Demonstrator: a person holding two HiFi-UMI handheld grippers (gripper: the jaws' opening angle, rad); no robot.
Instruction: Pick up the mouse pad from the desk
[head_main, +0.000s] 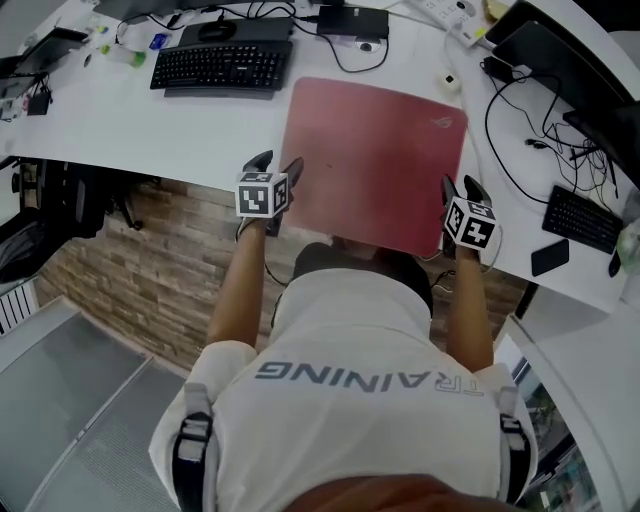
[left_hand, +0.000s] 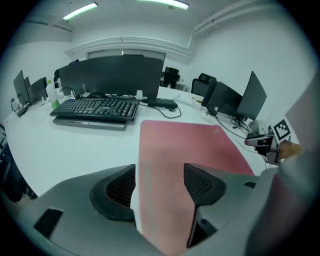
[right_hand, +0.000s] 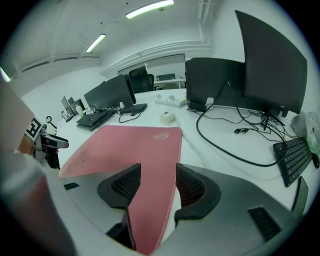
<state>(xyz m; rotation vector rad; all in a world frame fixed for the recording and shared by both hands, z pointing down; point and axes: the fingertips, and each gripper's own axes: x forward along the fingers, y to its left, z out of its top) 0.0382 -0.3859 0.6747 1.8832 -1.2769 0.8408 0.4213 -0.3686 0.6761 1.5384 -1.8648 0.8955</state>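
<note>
A red mouse pad (head_main: 375, 160) lies flat on the white desk (head_main: 150, 130), its near edge at the desk's front rim. My left gripper (head_main: 277, 165) is at the pad's near left corner, my right gripper (head_main: 463, 188) at its near right corner. In the left gripper view the mouse pad (left_hand: 190, 145) runs between the jaws of the left gripper (left_hand: 160, 182), which stand wide apart and do not press on it. In the right gripper view the mouse pad (right_hand: 130, 145) likewise passes between the spread jaws of the right gripper (right_hand: 157, 182).
A black keyboard (head_main: 222, 65) lies left of the pad at the back. Black cables (head_main: 520, 140), a second keyboard (head_main: 583, 218) and a dark phone (head_main: 550, 257) sit to the right. Monitors (left_hand: 117, 72) stand along the back. The person's torso fills the foreground below the desk edge.
</note>
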